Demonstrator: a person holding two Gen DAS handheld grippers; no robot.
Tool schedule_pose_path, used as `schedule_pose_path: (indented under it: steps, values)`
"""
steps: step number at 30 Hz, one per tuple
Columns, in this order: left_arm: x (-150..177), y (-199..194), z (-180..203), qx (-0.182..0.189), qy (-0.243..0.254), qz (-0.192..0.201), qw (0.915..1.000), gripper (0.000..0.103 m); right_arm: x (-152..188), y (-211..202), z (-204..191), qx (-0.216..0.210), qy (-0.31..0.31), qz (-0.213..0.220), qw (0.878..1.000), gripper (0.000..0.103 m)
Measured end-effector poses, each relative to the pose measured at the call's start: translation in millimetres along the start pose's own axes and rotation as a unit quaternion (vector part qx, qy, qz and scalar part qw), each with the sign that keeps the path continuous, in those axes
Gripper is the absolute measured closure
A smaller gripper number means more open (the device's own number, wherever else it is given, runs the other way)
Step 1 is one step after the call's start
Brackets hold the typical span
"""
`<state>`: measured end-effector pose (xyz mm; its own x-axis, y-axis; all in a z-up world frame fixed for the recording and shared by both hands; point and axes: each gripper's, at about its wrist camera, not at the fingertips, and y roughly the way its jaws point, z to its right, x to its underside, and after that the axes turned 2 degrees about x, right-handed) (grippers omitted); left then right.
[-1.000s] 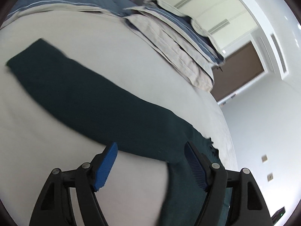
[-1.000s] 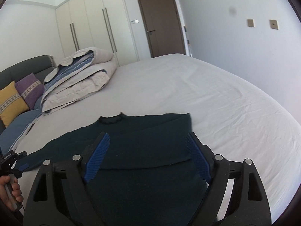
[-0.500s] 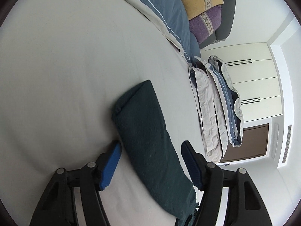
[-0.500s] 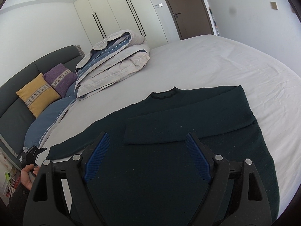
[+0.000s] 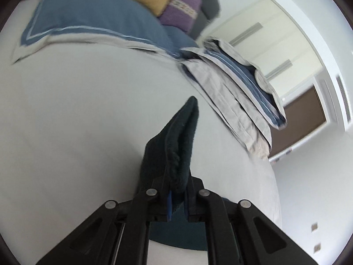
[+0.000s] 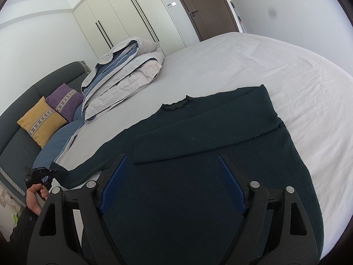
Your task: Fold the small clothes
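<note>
A dark green sweater [image 6: 198, 176] lies flat on the white bed [image 6: 275, 66], collar toward the far side. Its right sleeve [image 6: 209, 137] is folded across the chest. Its left sleeve stretches out to the left. My left gripper [image 5: 176, 190] is shut on the cuff of that sleeve [image 5: 178, 141], which stands up between its fingers; it also shows in the right wrist view [image 6: 42, 174]. My right gripper [image 6: 172, 185] is open and empty, hovering over the sweater's body.
A folded grey and blue duvet [image 6: 123, 66] lies at the far side of the bed. Blue pillows [image 5: 92, 26], a yellow cushion [image 6: 42, 121] and a purple cushion [image 6: 66, 101] sit at the headboard. Wardrobes and a brown door [image 6: 203, 6] stand behind.
My left gripper went along the left sleeve to its cuff and shut on it, lifting the cuff. My right gripper drew back over the sweater and stayed open.
</note>
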<state>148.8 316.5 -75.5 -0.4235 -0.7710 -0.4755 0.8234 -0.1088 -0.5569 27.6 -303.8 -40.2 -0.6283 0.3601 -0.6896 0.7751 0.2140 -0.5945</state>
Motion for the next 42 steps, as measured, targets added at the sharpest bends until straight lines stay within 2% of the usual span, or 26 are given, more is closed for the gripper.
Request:
schedule_pose_path:
  steps: [2, 5, 8, 13, 16, 18, 20, 21, 22, 23, 27, 30, 34, 37, 40, 42]
  values:
    - [19, 7, 55, 0.014, 0.076, -0.013, 0.9969, 0.095, 3, -2, 12, 0.005, 0.012, 0.003, 1.0, 0.023]
    - [62, 20, 134, 0.037, 0.177, -0.035, 0.9829, 0.095, 6, -7, 34, 0.012, 0.035, 0.004, 0.999, 0.023]
    - [115, 40, 199, 0.055, 0.255, -0.066, 0.9632, 0.095, 10, -14, 56, 0.019, 0.052, 0.008, 0.998, 0.023]
    - [203, 68, 281, 0.083, 0.34, -0.11, 0.9303, 0.095, 13, -30, 93, 0.033, 0.08, 0.02, 0.996, 0.023]
    - [251, 85, 318, 0.085, 0.39, -0.13, 0.9074, 0.095, 14, -36, 115, 0.04, 0.099, 0.026, 0.994, 0.023]
    - [283, 99, 330, 0.072, 0.419, -0.145, 0.8934, 0.094, 15, -37, 126, 0.045, 0.11, 0.025, 0.993, 0.023]
    - [306, 117, 333, 0.053, 0.439, -0.166, 0.8817, 0.081, 16, -35, 134, 0.046, 0.118, 0.025, 0.992, 0.023]
    - [310, 126, 331, 0.048, 0.437, -0.184, 0.8793, 0.065, 17, -35, 136, 0.047, 0.12, 0.024, 0.991, 0.023]
    - [315, 131, 328, 0.042, 0.429, -0.2, 0.8797, 0.052, 17, -33, 136, 0.047, 0.12, 0.022, 0.991, 0.023]
    - [317, 131, 324, 0.043, 0.42, -0.208, 0.8822, 0.049, 17, -32, 137, 0.047, 0.119, 0.02, 0.992, 0.023]
    - [302, 109, 310, 0.055, 0.421, -0.193, 0.8847, 0.024, 14, -22, 133, 0.048, 0.109, 0.012, 0.993, 0.023]
    - [287, 85, 304, 0.07, 0.411, -0.194, 0.8881, 0.017, 6, -9, 123, 0.044, 0.101, 0.004, 0.994, 0.023]
    - [268, 49, 281, 0.098, 0.411, -0.184, 0.8877, 0.015, -14, 13, 98, 0.038, 0.067, -0.007, 0.997, 0.023]
    - [243, 35, 252, 0.098, 0.381, -0.174, 0.903, 0.015, -35, 42, 74, 0.021, 0.042, -0.029, 0.998, 0.022]
    - [211, 36, 218, 0.075, 0.345, -0.16, 0.9218, 0.015, -56, 83, 51, -0.002, 0.031, -0.066, 0.997, 0.023]
    - [188, 39, 197, 0.063, 0.317, -0.15, 0.9343, 0.015, -68, 117, 36, -0.02, 0.028, -0.098, 0.995, 0.027]
